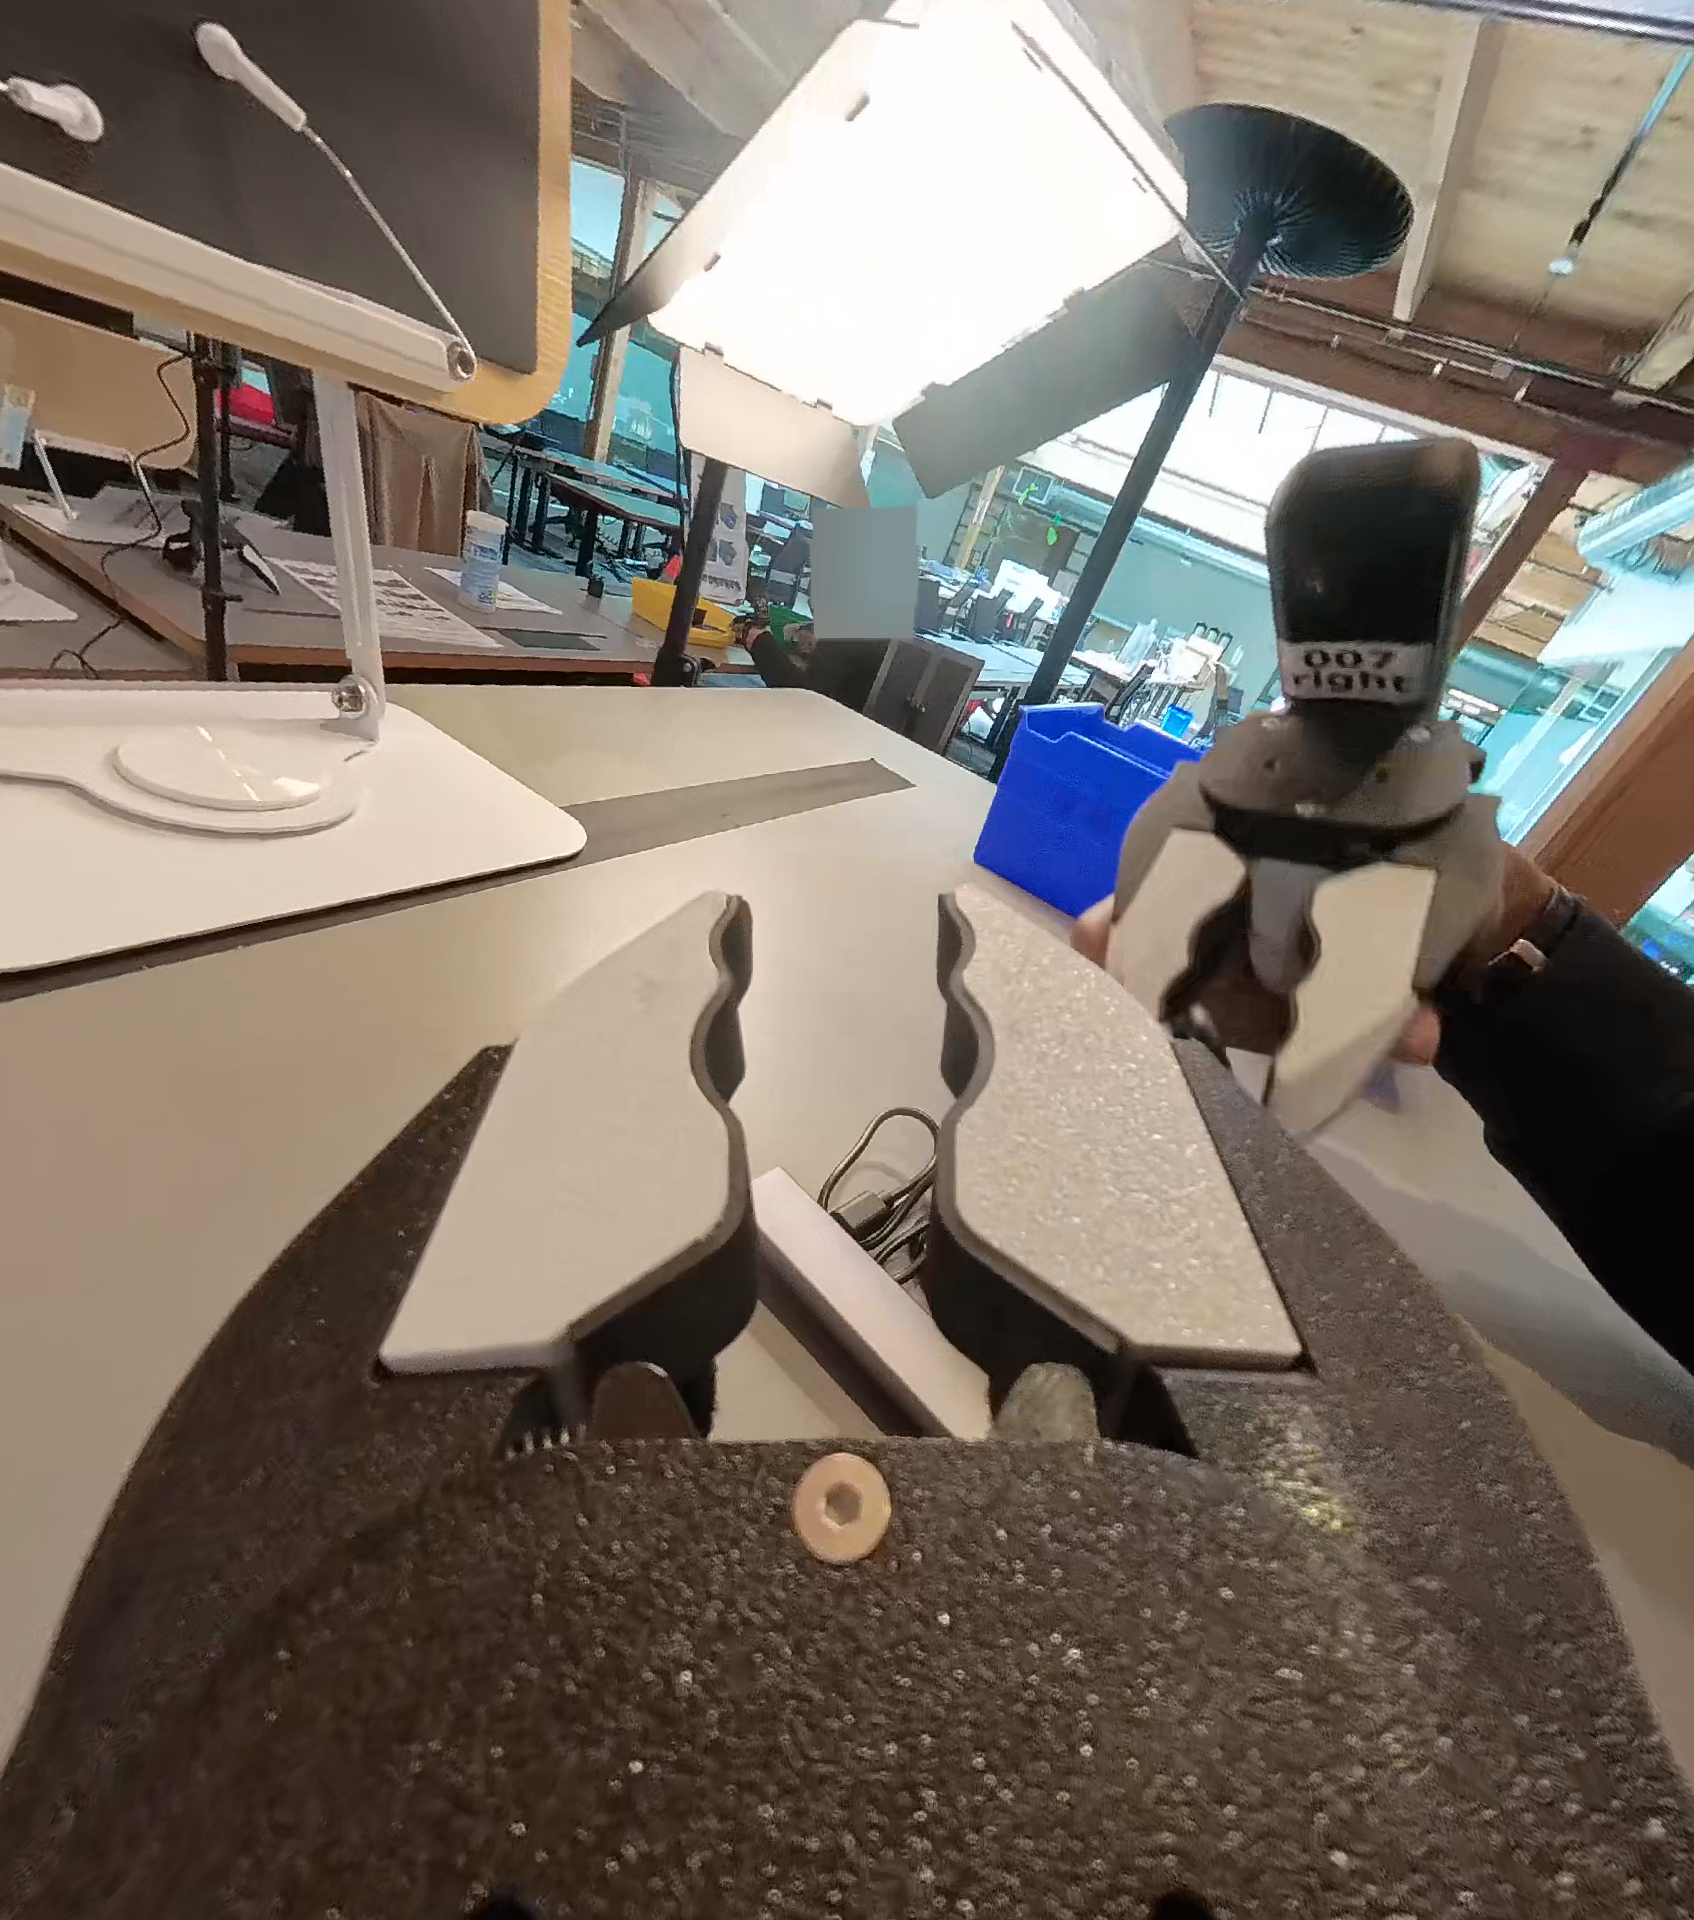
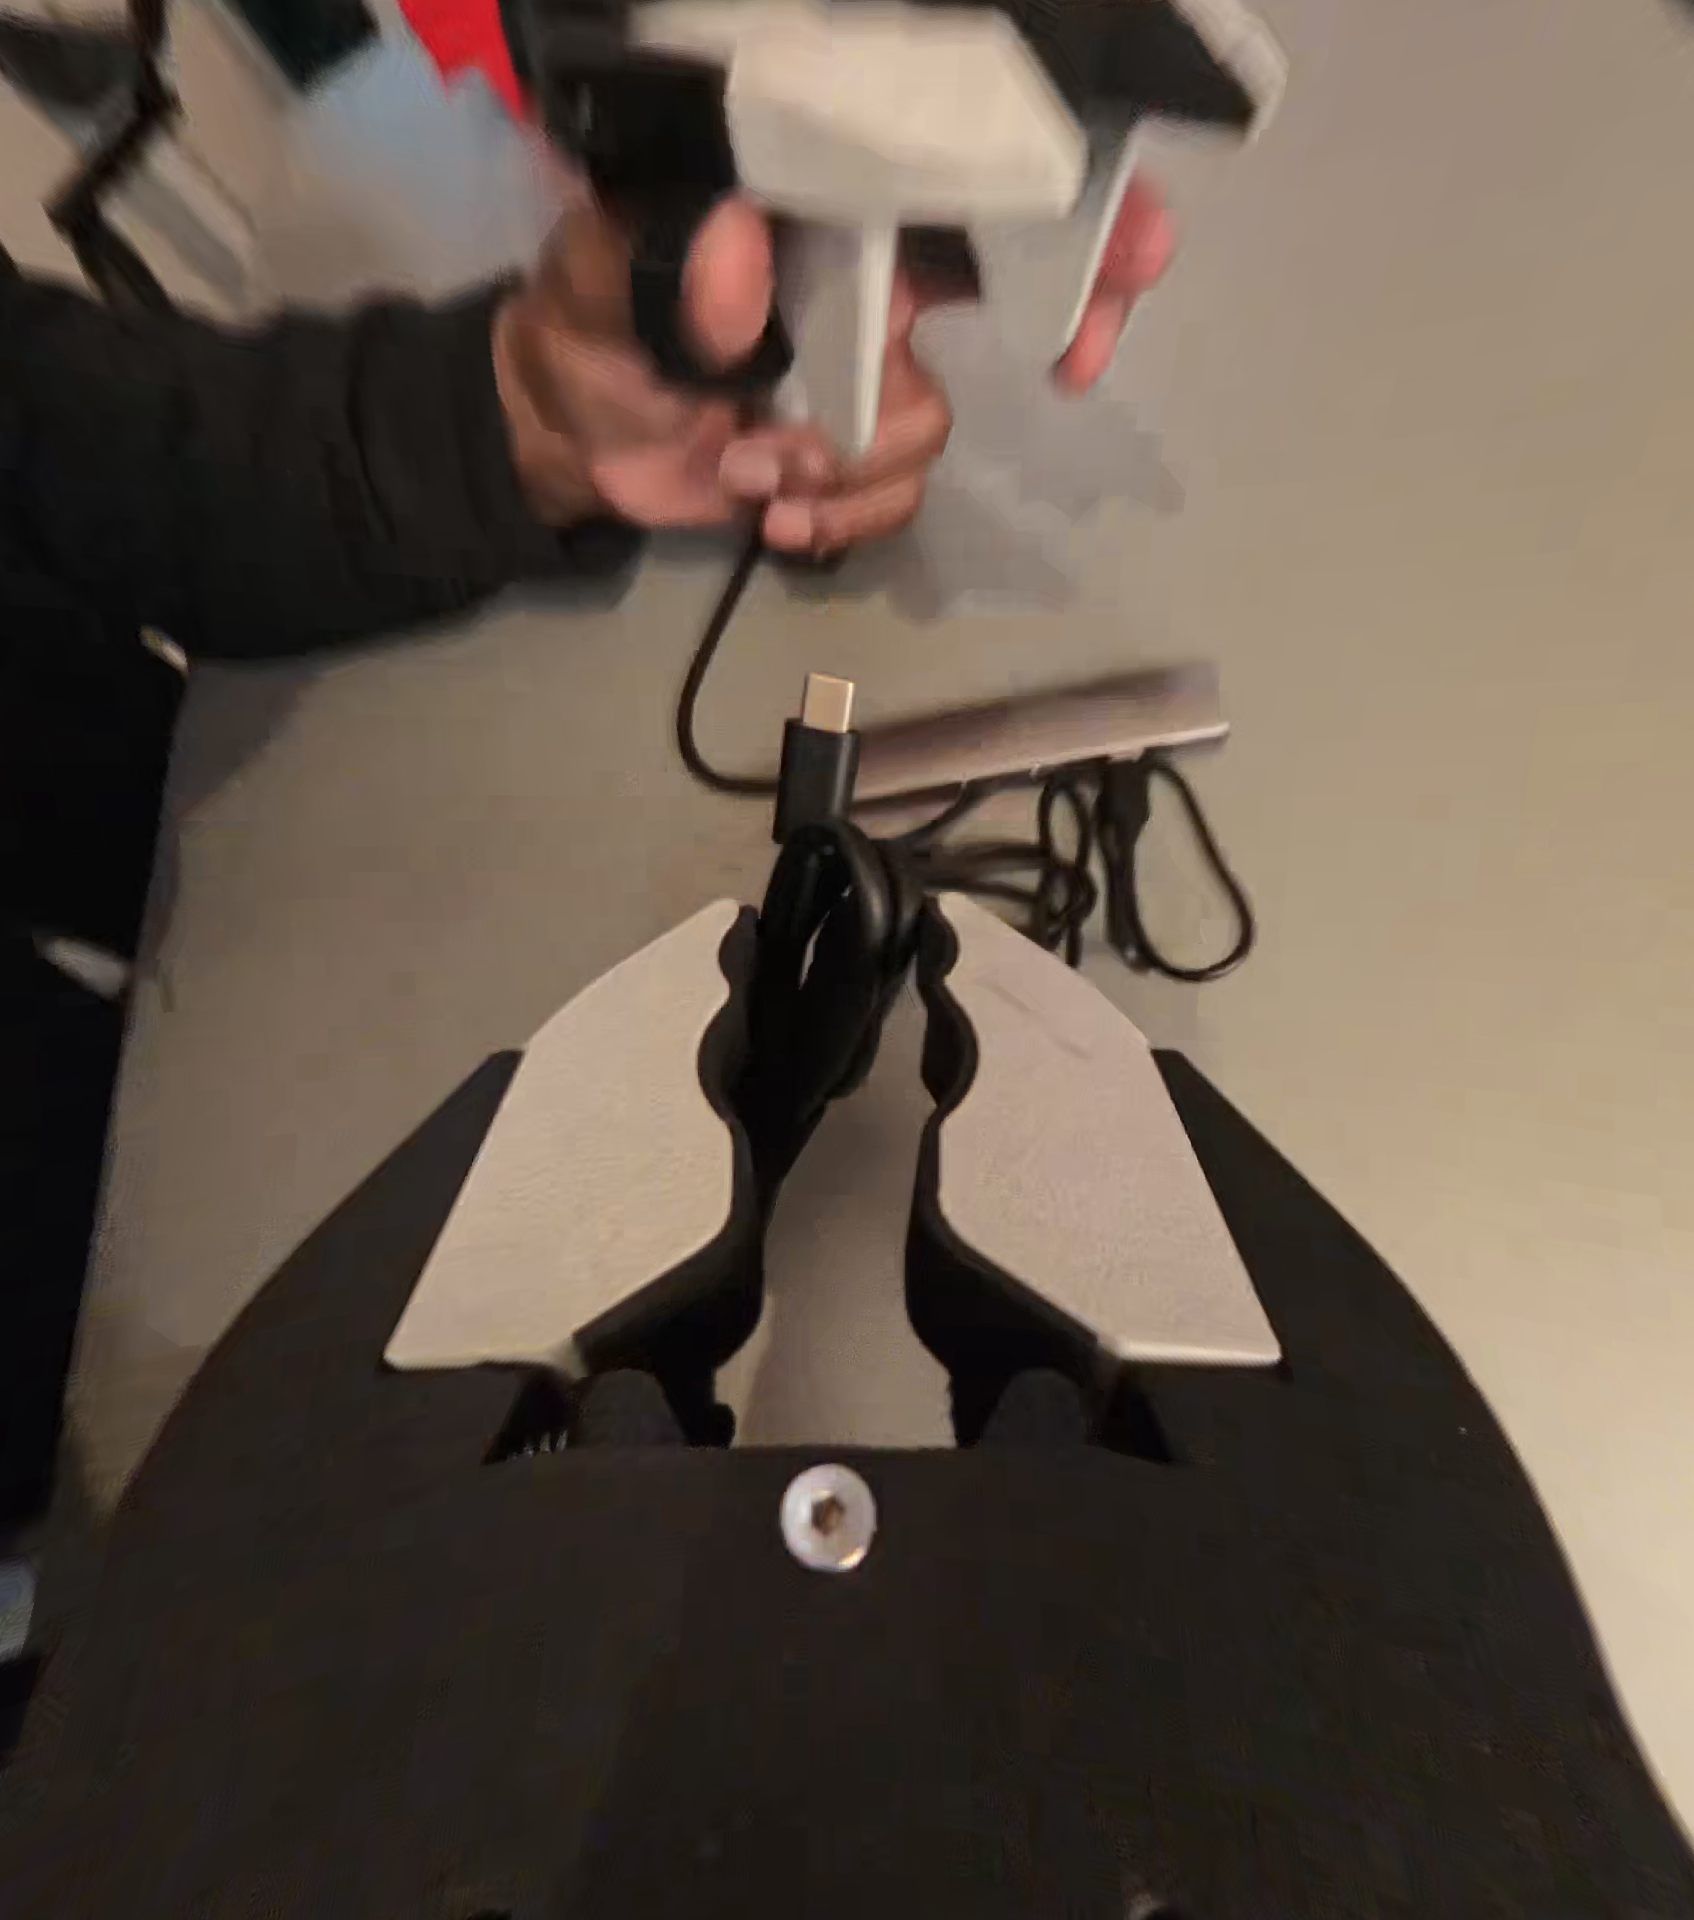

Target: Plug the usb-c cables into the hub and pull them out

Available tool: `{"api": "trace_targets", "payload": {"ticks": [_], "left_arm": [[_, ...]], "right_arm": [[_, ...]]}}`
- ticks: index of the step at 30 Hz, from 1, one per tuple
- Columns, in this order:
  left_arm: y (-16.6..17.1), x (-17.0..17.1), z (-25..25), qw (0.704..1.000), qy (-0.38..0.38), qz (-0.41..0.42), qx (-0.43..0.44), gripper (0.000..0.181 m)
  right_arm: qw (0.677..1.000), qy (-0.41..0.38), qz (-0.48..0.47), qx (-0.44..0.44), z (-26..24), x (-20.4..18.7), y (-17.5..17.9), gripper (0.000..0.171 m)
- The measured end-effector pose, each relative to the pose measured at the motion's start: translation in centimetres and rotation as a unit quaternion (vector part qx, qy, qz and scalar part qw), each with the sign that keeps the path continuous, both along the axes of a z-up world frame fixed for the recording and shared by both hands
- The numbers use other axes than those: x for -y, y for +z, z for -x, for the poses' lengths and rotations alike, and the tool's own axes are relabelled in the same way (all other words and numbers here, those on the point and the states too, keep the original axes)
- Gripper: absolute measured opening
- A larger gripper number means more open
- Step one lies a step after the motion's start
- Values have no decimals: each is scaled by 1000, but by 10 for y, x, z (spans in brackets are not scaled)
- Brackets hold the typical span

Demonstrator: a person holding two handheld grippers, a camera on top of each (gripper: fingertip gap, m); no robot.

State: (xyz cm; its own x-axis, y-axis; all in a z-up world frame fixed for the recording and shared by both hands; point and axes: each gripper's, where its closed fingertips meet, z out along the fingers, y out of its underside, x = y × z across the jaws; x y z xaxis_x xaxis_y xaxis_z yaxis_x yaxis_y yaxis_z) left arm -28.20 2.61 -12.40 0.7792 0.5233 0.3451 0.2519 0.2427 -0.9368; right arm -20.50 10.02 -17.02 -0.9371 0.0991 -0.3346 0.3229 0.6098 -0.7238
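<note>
My right gripper [image 2: 838, 925] is shut on a black usb-c cable [image 2: 812, 997]. Its plug [image 2: 819, 748] sticks out past the fingertips, with the metal tip free and pointing forward. The grey hub [image 2: 1040, 727] lies flat on the table beyond the plug, with a tangle of other black cables [image 2: 1144, 873] at its near side. My left gripper [image 1: 843, 914] is open and empty, and hovers over the hub [image 1: 864, 1309] and cables [image 1: 884, 1174]. It shows blurred at the top of the right wrist view [image 2: 926, 125]. The right gripper also shows in the left wrist view [image 1: 1258, 997].
A white stand on a white board [image 1: 199, 831] sits at the left of the grey table [image 1: 95, 1195]. A blue bin [image 1: 1061, 810] stands beyond the table's far edge. A bright light panel [image 1: 926, 208] hangs above. Dark sleeves [image 2: 147, 468] reach in from the sides. Spacing between my two grippers at the tips: around 12 centimeters. The hub [image 1: 864, 1309] sits 8 centimeters or so from the ends of my right fingers. Look for it in the right wrist view [image 2: 1038, 732] too.
</note>
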Motion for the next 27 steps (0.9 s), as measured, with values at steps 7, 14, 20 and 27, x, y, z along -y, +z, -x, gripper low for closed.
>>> {"api": "trace_targets", "payload": {"ticks": [7, 14, 20, 27], "left_arm": [[-2, -1, 1, 1000, -5, 0, 11, 35], [-8, 2, 7, 999, -8, -4, 43, 34], [-11, 2, 9, 998, -22, -3, 61, 34], [-9, 3, 5, 998, -28, -6, 52, 31]], "right_arm": [[987, 30, -156, -27, -13, 5, -48, 30], [983, -19, -129, -133, 7, 17, -16, 33], [967, -129, -110, -189, 57, 33, -20, 32], [969, -146, -129, -153, 57, 42, -41, 12]]}}
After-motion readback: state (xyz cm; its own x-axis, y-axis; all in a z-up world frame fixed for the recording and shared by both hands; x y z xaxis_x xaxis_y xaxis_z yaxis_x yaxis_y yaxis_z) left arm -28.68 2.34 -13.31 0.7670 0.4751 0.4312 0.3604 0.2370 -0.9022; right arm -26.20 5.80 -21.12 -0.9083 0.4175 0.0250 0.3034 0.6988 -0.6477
